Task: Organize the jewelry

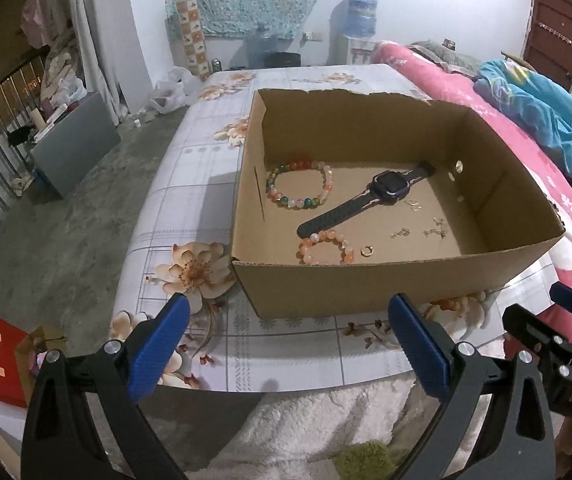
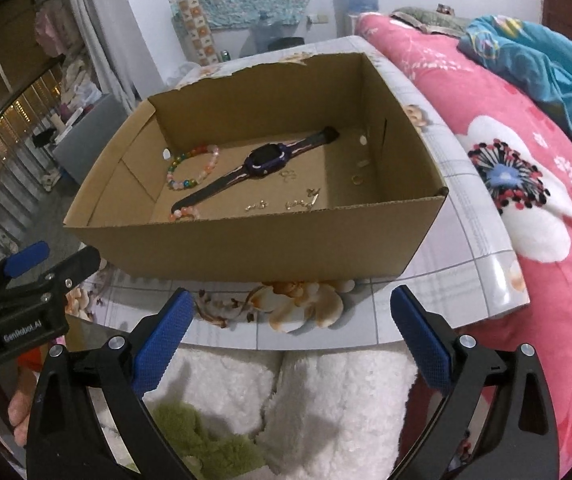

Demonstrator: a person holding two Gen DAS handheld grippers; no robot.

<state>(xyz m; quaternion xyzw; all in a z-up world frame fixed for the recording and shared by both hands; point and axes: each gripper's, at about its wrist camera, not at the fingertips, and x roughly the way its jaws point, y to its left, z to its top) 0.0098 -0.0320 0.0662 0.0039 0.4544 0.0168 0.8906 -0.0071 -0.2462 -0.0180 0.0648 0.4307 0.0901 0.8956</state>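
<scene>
A: Starting with the left wrist view, what lies in the open brown cardboard box (image 1: pixel 366 292)?

B: It stands on a table with a glossy flower-printed top (image 1: pixel 190 184). On its floor, towards the back left, lies a round bracelet of mixed green, orange and pale pink beads (image 1: pixel 300 185). A dark smartwatch with a square black face and a ribbed strap (image 1: pixel 370 199) lies diagonally across the middle. At the strap's near end sits a smaller bracelet of orange and pink beads (image 1: pixel 326 247), with a small gold ring (image 1: pixel 367 251) just beside it. Right of the watch are several tiny gold pieces (image 1: pixel 418 222), too small to name.

A: And the tongs?

B: The left gripper (image 1: pixel 286 320) has its blue-padded jaws spread wide in front of the box, nothing between them. The right gripper (image 1: pixel 566 320) shows at the right edge only.

A: Now the right wrist view.

B: The box's (image 2: pixel 246 244) near wall partly hides the orange-pink bracelet (image 2: pixel 185 213). The mixed bead bracelet (image 2: pixel 194 168) and the watch (image 2: pixel 262 162) lie as described, the gold pieces (image 2: pixel 282 200) scattered nearer the front right. The right gripper (image 2: pixel 292 312) is spread wide and empty, above white fluffy fabric (image 2: pixel 326 392). The left gripper (image 2: pixel 46 258) shows at the left edge.
</scene>
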